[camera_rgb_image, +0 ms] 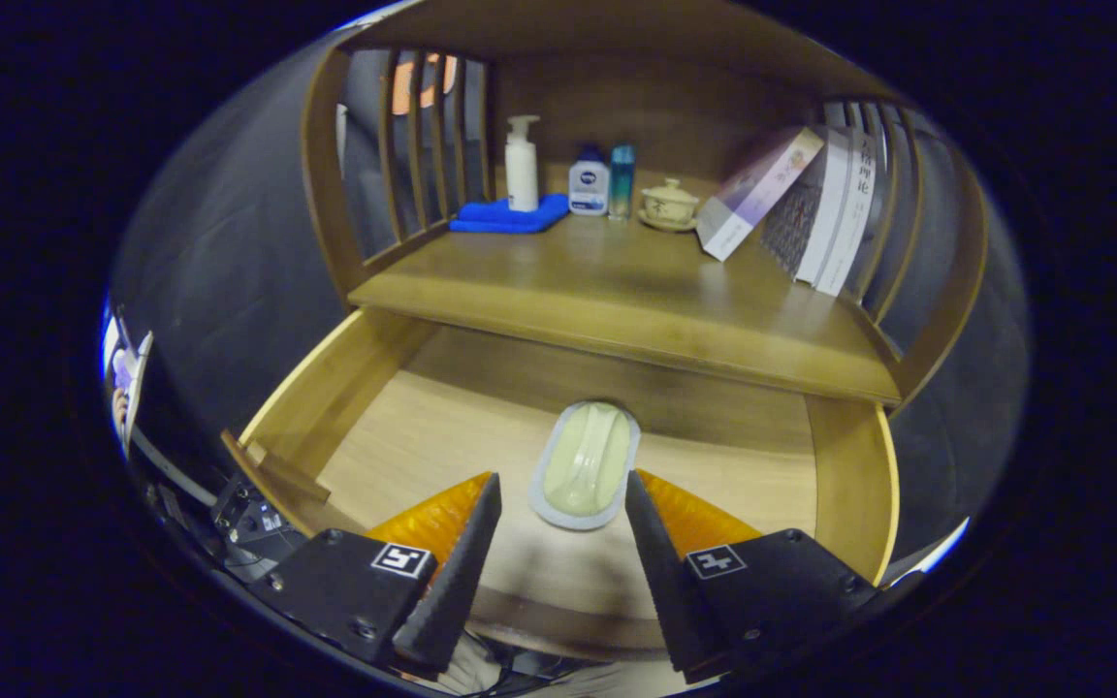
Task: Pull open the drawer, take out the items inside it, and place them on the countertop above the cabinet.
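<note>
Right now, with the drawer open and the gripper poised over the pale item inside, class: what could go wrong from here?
1. The pale oval item lies flat on the drawer floor between the open gripper fingertips; flat and smooth-looking, it may slip instead of lifting.
2. Its far end lies close under the countertop edge, so a straight lift might knock it.
3. The back of the countertop holds a pump bottle, a lidded cup and leaning books; careless placing could topple them.
</note>
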